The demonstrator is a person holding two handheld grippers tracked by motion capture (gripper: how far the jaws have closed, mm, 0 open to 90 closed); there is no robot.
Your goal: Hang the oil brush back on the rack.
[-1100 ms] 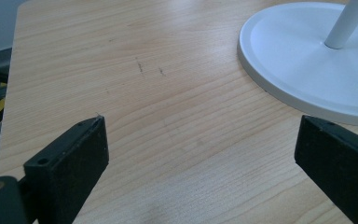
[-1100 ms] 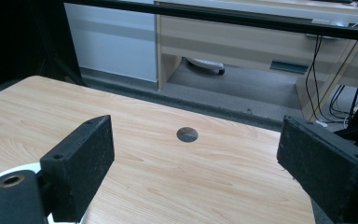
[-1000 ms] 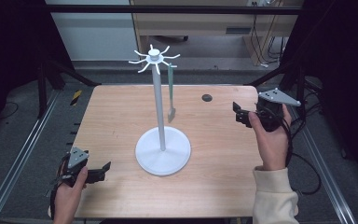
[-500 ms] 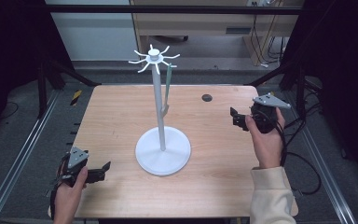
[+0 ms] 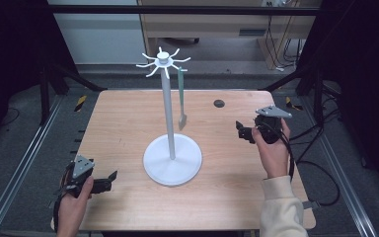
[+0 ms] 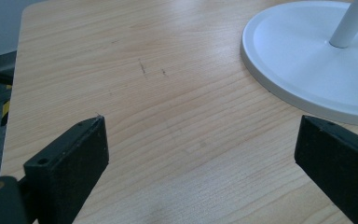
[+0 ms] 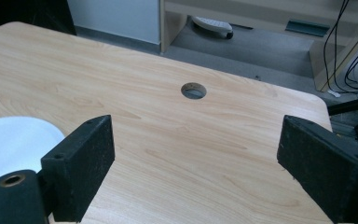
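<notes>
The left gripper [image 5: 109, 176] stays wide open and empty at the wooden table's [image 5: 123, 123] near-left corner, the grey-green spatula [image 5: 181, 96] hangs from the white hook stand [image 5: 169, 116], and the right gripper [image 5: 241, 129], wide open and empty, has drawn back toward the person, suggesting the hanging is done.

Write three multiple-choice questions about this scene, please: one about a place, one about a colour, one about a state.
1. Where does the grey-green spatula hang?
A. from a hook of the white stand
B. flat on the table
C. in the right gripper

2. What colour is the stand's round base?
A. black
B. white
C. red

3. How are the jaws of the left gripper?
A. shut
B. holding the spatula
C. open

Answers: 1 A, it dangles from a top hook; 2 B, the disc is white; 3 C, bare wooden table shows between the jaws.
</notes>
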